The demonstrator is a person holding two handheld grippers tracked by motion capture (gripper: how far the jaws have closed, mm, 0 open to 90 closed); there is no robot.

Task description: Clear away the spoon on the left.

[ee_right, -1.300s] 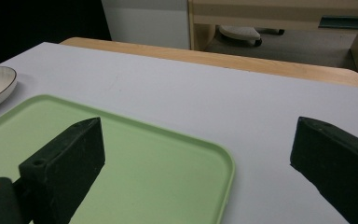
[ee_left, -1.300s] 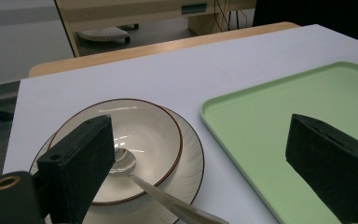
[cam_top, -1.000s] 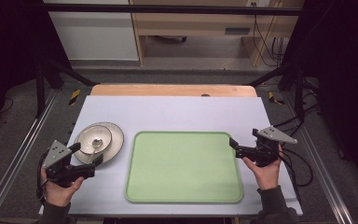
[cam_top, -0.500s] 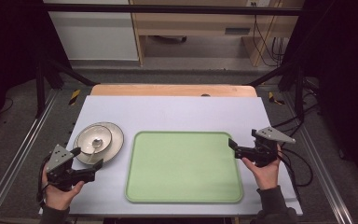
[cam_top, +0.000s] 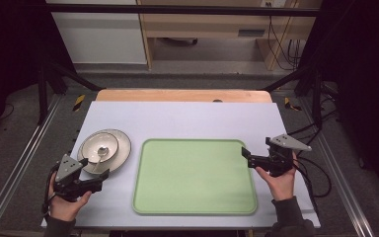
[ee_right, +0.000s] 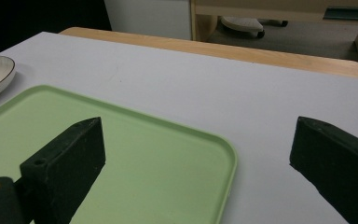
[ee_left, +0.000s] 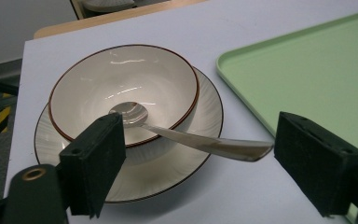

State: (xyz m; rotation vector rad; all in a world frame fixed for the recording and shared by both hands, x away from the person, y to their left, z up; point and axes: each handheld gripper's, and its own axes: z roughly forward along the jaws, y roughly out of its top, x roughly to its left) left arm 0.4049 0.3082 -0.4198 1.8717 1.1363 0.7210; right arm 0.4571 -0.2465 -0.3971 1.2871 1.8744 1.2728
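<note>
high view: a white table (cam_top: 187, 116) w/ a wood strip along its far edge carries a pale green tray (cam_top: 195, 175) at centre-front; left of the tray, just beside it but apart, sits a cream plate (cam_top: 121, 150) w/ a cream bowl (cam_top: 97, 144) stacked in it and a metal spoon (cam_top: 100, 154) lying in the bowl, handle pointing toward the person; the left gripper (cam_top: 102, 174) is held in the left hand (cam_top: 65, 202) at the near-left of the table, tips just at the near rim of the plate; the right gripper (cam_top: 245, 154) is held in the right hand (cam_top: 279, 180) at the tray's right edge, tips over the tray's right rim (touching or not, can't tell).

left gripper view: jaws stand wide apart, released, nothing between the pads; the spoon's bowl end rests inside the brown-rimmed bowl and its handle leans out over the bowl's rim and past the plate's rim, handle tip hanging between the two jaws but closer to the right-hand one, not touching either; tray corner at upper right.

right gripper view: jaws also spread wide, gripping nothing; left-hand jaw is over the tray, right-hand jaw over bare table beyond the tray's rounded corner; a slice of the plate's rim at far left edge.
</note>
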